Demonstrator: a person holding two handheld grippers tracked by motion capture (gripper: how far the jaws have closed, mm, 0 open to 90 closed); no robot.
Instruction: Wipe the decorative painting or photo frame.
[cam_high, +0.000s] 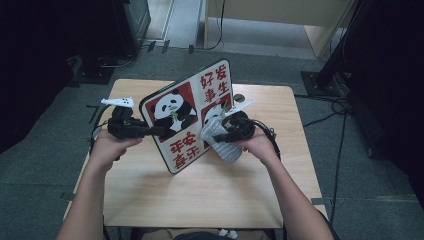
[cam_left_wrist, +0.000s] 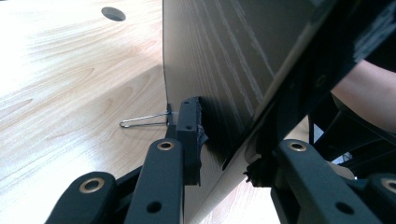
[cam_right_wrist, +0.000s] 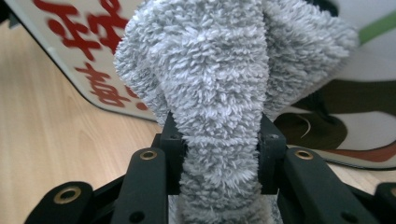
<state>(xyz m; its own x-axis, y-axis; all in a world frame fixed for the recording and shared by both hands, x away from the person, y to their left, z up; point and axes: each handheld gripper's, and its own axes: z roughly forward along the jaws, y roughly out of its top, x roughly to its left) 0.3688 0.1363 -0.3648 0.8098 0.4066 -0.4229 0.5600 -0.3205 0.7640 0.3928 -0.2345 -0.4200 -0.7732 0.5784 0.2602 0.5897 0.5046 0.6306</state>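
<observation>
- The left gripper (cam_high: 150, 131) holds a panda board (cam_high: 187, 117) by its left edge; the board stands on its lower edge on the table (cam_high: 210, 190), tilted, printed face toward the person.
- In the left gripper view the jaws are clenched on the board's edge (cam_left_wrist: 219, 70): one jaw on the wood-grain back, the other on the printed side. A thin wire clip (cam_left_wrist: 142, 122) sticks out from the back near the pad.
- The right gripper (cam_high: 225, 136) is closed on a grey cloth (cam_high: 222, 142). In the right gripper view the fluffy cloth (cam_right_wrist: 219, 107) is bunched between the two jaws and bulges out ahead of them.
- Key relation: the board's face lies straight ahead of the cloth, just beyond it. From the high view the cloth looks to be touching the lower right part of the face, near the second panda; I cannot confirm contact from the right gripper view.
- The board's long axis runs from lower left, near the person, up to the upper right.
- Judgement: wiping of the face is in hand. The right hand is the nearer one to the printed face; the left only steadies.
- Next stroke should run along the face, with the left grip kept firm so the board does not tip backward.
</observation>
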